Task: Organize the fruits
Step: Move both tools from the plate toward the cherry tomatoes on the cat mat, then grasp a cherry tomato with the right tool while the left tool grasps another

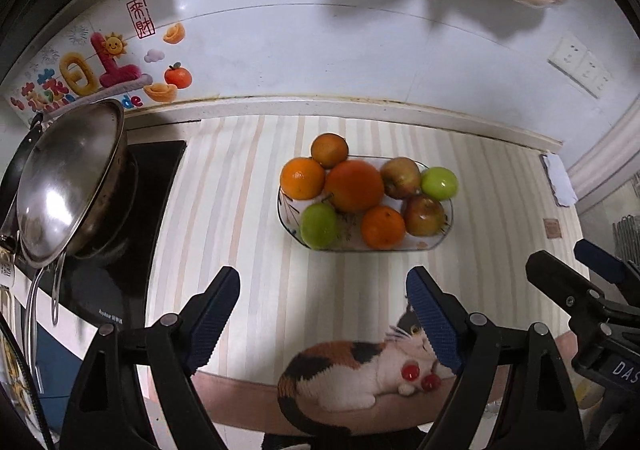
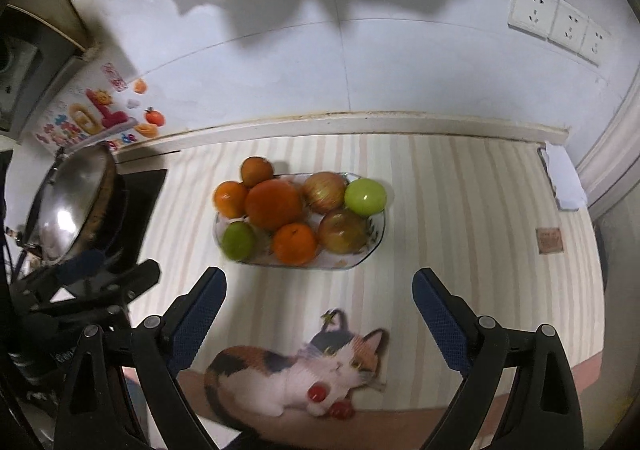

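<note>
The left tongs [image 1: 324, 314] stood wide apart and held nothing, and the right tongs [image 2: 320, 314] gaped just as wide and just as empty; both hovered over the striped surface [image 1: 240, 209] on the near side of the glass dish [image 1: 448, 226], with a calico cat picture [image 2: 296, 374] lying on the surface between them and the dish. In the dish sat the fruit, crowded and touching: a large orange [image 1: 354, 185] at the middle, a smaller orange [image 1: 302, 177] at the dish's left end, another [image 1: 383, 228] at its near rim, green apples [image 1: 319, 225] at the near-left and far-right corners, and reddish apples [image 1: 424, 214] toward the right end. One dull orange [image 1: 329, 149] sat at the far-left rim, seemingly perched half outside. Left of the dish, a steel wok [image 1: 68, 185] leaned on the dark cooktop. The pile looked risky: lifting one round fruit could loosen its neighbours, and the perched orange might roll off toward the wall; a squeeze off-centre on smooth skin could also let a fruit squirt free
</note>
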`<act>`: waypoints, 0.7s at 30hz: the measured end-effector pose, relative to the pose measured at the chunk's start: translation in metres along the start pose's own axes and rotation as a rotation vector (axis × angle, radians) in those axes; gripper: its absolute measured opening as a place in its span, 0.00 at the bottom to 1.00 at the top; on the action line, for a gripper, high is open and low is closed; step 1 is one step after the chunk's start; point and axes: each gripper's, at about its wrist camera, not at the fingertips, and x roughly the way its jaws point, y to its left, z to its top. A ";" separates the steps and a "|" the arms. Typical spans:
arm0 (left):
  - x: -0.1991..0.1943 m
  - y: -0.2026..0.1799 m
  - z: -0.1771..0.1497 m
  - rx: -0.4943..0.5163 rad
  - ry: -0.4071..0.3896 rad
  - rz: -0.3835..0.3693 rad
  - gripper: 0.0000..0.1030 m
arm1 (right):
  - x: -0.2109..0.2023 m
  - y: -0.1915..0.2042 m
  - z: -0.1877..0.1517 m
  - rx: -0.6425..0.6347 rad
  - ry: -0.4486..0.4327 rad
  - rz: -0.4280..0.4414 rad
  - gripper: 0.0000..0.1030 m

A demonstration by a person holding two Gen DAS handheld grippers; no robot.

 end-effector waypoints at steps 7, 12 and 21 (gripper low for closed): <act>0.022 -0.008 -0.039 0.049 0.051 0.061 0.83 | 0.016 -0.013 -0.051 0.056 0.115 0.055 0.94; 0.076 -0.016 -0.070 0.111 0.213 0.091 0.83 | 0.089 -0.040 -0.108 0.128 0.344 0.074 0.83; 0.145 -0.022 -0.109 0.130 0.427 0.056 0.83 | 0.169 -0.058 -0.177 0.193 0.577 0.102 0.57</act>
